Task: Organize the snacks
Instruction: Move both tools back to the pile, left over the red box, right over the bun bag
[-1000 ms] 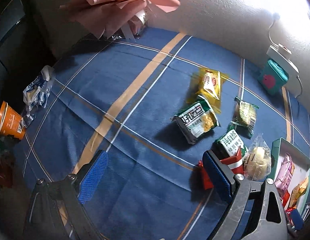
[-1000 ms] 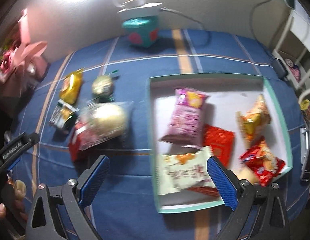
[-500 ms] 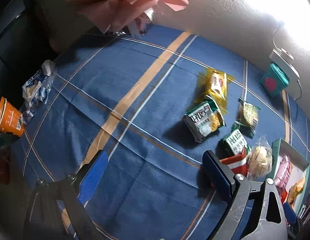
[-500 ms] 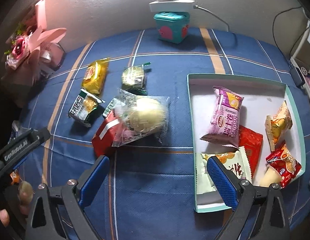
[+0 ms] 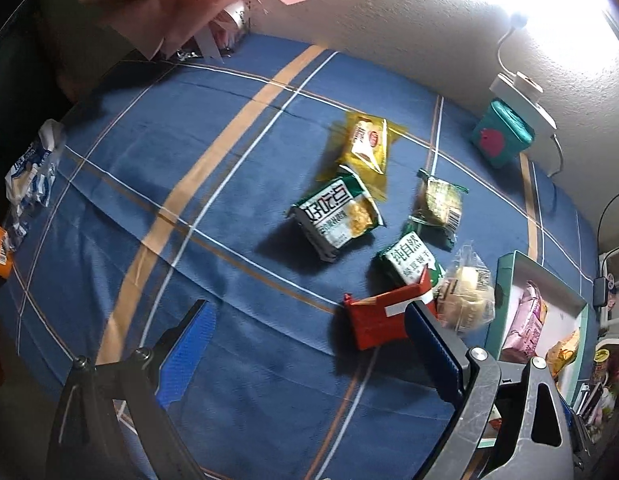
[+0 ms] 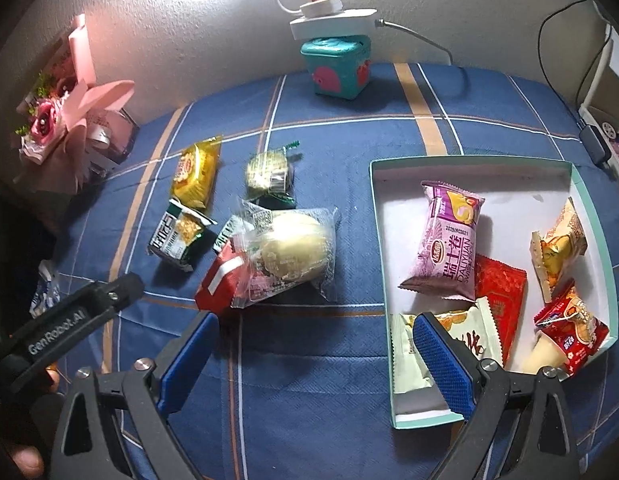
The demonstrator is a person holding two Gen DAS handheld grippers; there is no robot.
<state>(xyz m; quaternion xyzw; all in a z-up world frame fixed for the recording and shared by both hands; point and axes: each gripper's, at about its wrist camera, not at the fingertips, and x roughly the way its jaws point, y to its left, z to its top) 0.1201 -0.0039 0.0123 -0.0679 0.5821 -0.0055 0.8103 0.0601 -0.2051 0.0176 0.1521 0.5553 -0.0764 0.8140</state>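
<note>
Both tongs, left [image 5: 309, 354] and right [image 6: 315, 360], gape wide and empty above a clear-wrapped pale bun [image 6: 291, 254] overlapping a red packet [image 6: 219, 280].

We hold both grippers tilted steeply down over the blue cloth [image 6: 309, 380]: left gripper [image 5: 309, 354] and right gripper [image 6: 315, 356] each spread wide, nothing between the pads.

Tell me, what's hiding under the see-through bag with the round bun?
The bun bag lies partly on a red packet, and a green-and-white packet peeks out beside it. The blue cloth shows around them. Whatever else lies beneath is covered.
</note>
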